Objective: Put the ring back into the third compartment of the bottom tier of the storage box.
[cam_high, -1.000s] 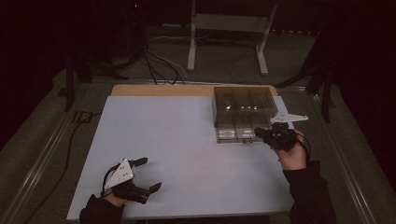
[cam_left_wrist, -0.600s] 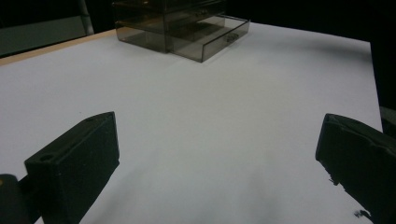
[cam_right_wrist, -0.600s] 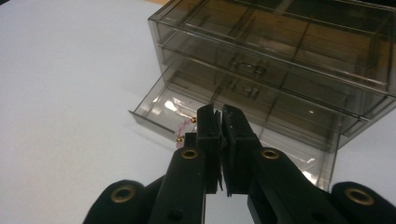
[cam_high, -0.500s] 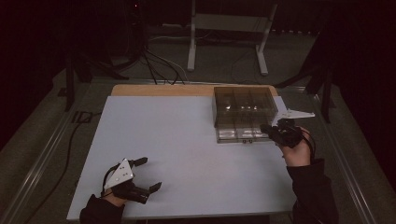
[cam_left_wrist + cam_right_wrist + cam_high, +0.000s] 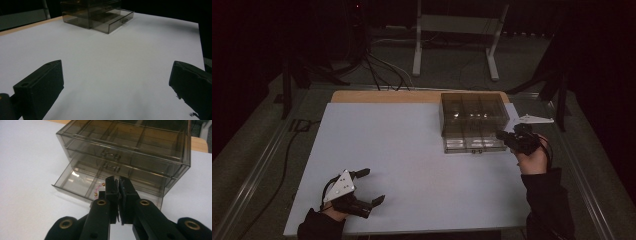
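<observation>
Resting wide, left tool [image 5: 371, 187]; right tool [image 5: 119, 185] pinched narrow by 1 organizer [image 5: 130, 152] w/ 1 drawer [image 5: 82, 183] out.

1. Room: dim, with dark surroundings.
2. Floor: grey-green carpet [image 5: 257, 150].
3. Desk: white rectangular top [image 5: 412, 150] with a light wooden far edge [image 5: 382, 96].
4. White metal stand frame [image 5: 457, 30] beyond the desk.
5. Black cables [image 5: 379, 70] on the floor.
</observation>
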`<state>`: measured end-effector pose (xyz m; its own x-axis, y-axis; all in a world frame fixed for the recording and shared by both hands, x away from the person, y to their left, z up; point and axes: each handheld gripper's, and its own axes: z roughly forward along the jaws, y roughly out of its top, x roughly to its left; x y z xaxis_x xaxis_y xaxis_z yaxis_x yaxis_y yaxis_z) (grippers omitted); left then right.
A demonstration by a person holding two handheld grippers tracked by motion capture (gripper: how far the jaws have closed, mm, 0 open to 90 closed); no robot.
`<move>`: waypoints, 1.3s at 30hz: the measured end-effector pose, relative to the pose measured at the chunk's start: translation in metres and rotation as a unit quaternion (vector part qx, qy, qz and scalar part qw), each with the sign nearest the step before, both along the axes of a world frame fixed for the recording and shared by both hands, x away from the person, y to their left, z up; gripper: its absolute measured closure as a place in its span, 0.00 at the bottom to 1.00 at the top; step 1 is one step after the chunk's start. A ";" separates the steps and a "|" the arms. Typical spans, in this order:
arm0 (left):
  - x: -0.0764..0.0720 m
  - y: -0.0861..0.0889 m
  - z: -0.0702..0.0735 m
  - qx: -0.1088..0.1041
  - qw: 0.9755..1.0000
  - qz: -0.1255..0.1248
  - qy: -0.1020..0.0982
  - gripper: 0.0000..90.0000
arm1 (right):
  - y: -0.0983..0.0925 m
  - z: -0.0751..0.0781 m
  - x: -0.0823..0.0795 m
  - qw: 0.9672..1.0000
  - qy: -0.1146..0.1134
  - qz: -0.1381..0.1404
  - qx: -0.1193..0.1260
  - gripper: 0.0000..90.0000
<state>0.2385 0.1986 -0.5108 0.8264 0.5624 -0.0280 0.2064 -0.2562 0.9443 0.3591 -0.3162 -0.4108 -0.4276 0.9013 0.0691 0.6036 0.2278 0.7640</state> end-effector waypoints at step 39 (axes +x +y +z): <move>0.000 0.000 0.000 0.000 1.000 -0.002 0.001 0.01 | -0.010 -0.029 0.037 0.998 0.037 -0.052 0.004 0.96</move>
